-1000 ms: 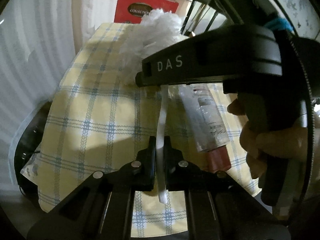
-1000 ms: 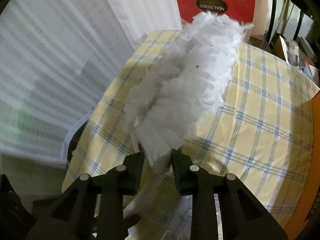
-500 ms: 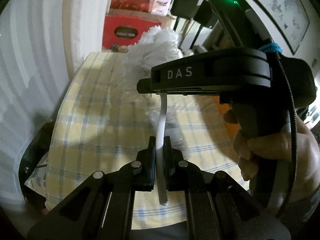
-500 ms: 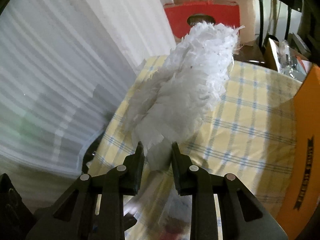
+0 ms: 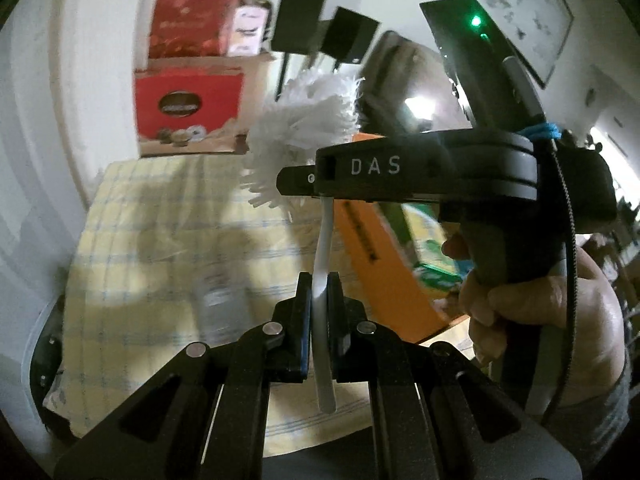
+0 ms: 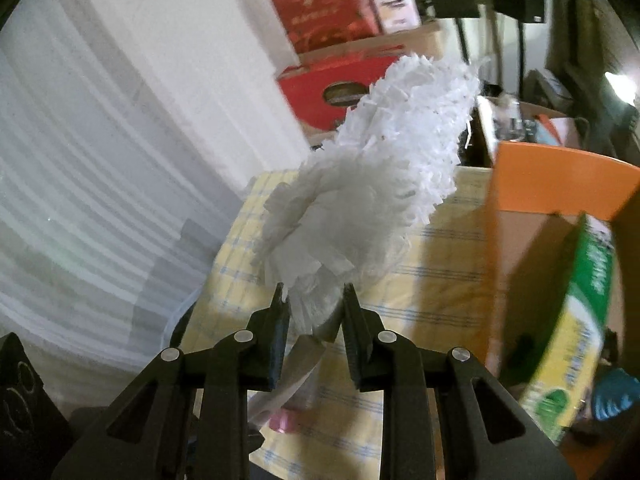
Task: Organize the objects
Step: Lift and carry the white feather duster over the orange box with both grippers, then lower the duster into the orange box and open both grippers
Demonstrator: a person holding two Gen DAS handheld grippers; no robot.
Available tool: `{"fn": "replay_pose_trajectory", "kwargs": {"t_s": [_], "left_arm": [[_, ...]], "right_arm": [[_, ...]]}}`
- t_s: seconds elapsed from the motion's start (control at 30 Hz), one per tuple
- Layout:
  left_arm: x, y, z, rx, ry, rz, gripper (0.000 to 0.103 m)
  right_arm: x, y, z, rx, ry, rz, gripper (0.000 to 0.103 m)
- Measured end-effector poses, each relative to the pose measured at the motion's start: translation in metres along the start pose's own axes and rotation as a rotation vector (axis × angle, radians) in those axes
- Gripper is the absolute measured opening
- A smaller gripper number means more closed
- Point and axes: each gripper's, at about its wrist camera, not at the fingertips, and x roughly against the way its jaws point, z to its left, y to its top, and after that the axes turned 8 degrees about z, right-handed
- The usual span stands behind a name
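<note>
A white fluffy duster (image 6: 376, 184) is held up above the table. My left gripper (image 5: 319, 296) is shut on its flat white handle (image 5: 322, 344). My right gripper (image 6: 314, 304) is shut on the base of the duster head, whose fringe (image 5: 304, 136) sticks up past the right gripper's black body (image 5: 404, 168) in the left wrist view. An orange box (image 6: 560, 200) stands open at the right, with a green and yellow pack (image 6: 576, 320) inside.
A yellow checked tablecloth (image 5: 160, 216) covers the table. A clear bottle (image 5: 220, 304) lies on it, blurred. Red gift boxes (image 5: 188, 100) stand behind the table against a white wall. White curtains (image 6: 80, 160) hang at the left.
Both grippers have lifted and tilted up with the duster and swung right. The orange box and green pack have come further into view.
</note>
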Motion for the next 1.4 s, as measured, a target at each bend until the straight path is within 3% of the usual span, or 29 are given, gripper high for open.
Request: {"fn": "replay_pose_trajectory", "kwargs": {"t_s": [0.53,0.77,1.1,1.4], "left_arm": [[-0.046,0.024,-0.093,-0.122,-0.117,0.067,0.006],[-0.068,0.028,-0.125,-0.180,-0.120,0.100,0.006],[-0.109,0.033,-0.153,-0.223,-0.100,0.151,0.007],[-0.135,0.030,-0.158,-0.212,-0.083,0.195,0.007]], "right_arm": [[0.074,-0.029,-0.099,-0.154,-0.071,-0.072,0.024],[0.092,-0.042,-0.145,-0.216,-0.100,-0.075,0.024],[0.088,-0.050,-0.195,-0.273,-0.110,-0.042,0.024],[0.067,-0.054,-0.221,-0.311,-0.069,-0.001,0.024]]}}
